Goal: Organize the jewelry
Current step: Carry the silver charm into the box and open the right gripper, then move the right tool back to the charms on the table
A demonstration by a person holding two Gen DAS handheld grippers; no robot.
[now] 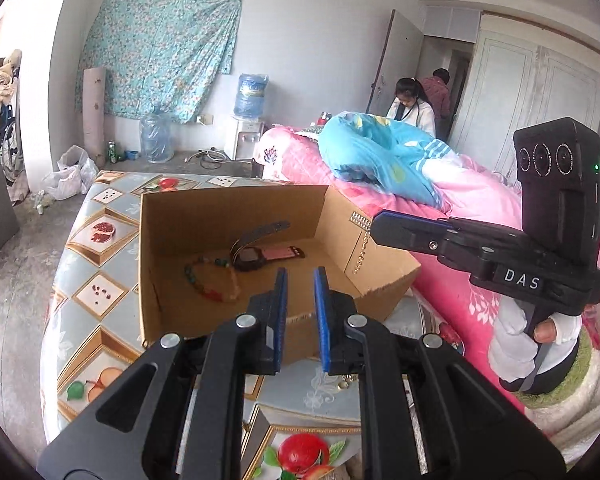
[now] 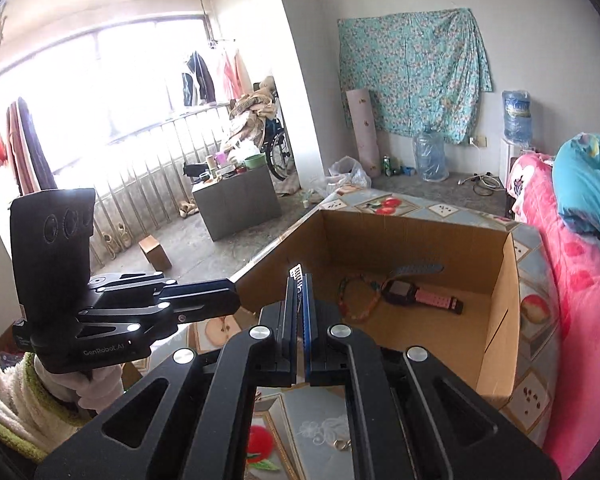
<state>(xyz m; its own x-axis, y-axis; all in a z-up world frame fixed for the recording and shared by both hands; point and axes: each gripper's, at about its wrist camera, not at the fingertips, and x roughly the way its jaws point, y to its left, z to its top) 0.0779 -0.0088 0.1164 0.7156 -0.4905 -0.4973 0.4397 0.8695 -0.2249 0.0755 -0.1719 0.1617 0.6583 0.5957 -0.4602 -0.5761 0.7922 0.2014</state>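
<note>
Now our right gripper (image 2: 299,280) clamps a rhinestone chain (image 1: 363,242) over the cardboard box (image 1: 236,200); near it, our left gripper (image 1: 301,276) holds its jaws apart.

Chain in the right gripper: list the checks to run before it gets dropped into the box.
1. Right gripper shut on chain: ok.
2. Chain hanging inside the box walls: cannot tell; it dangles near the edge.
3. Bare box floor beside watch and beads: ok.
4. Left gripper open and empty: ok.
5. Rings in the box: not ok, on the table.
</note>
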